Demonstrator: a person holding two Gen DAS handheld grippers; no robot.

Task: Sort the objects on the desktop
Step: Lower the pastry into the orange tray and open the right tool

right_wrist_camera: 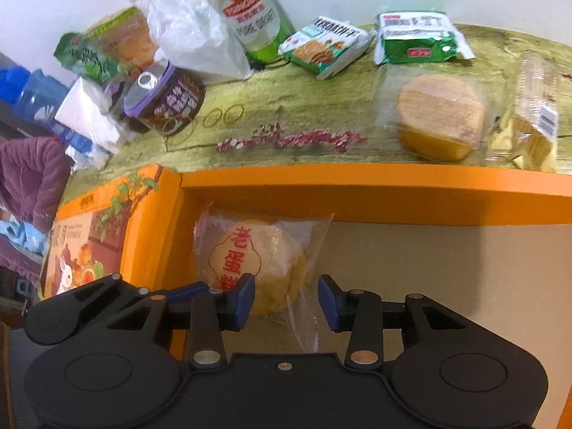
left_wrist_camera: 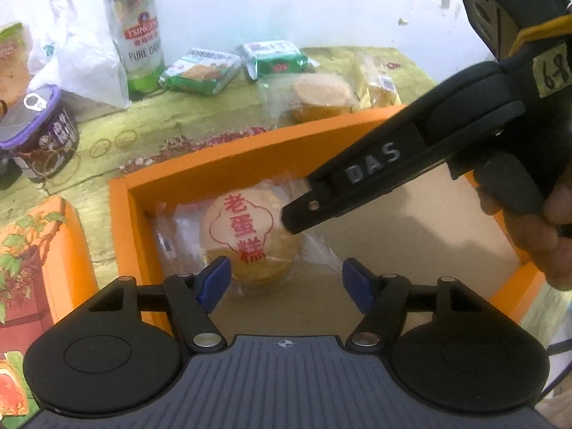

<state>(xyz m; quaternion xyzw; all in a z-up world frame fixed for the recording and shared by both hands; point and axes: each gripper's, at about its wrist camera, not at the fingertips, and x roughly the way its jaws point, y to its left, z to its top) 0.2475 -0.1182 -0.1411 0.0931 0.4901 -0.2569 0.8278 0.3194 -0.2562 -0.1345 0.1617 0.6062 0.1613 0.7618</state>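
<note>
A wrapped round cake (left_wrist_camera: 243,228) (right_wrist_camera: 236,254) with red print lies in the far left corner of the open orange box (left_wrist_camera: 214,157) (right_wrist_camera: 357,175). My right gripper (right_wrist_camera: 286,298) reaches in from the upper right, and its tip (left_wrist_camera: 296,218) sits on the cake's right edge. Its blue pads stand close together with the cake's edge and clear wrapper pinched between them. My left gripper (left_wrist_camera: 286,286) hovers just in front of the cake, open, with nothing pressed between its pads. A hand (left_wrist_camera: 536,228) holds the right gripper's handle.
Behind the box on the green cloth lie a second wrapped cake (right_wrist_camera: 439,114), a yellow snack pack (right_wrist_camera: 529,118), two green biscuit packs (right_wrist_camera: 321,43) (right_wrist_camera: 418,41), a beer can (right_wrist_camera: 246,7), a white bag (right_wrist_camera: 189,32) and a purple cup (right_wrist_camera: 168,96). The box's printed lid (right_wrist_camera: 89,243) lies to its left.
</note>
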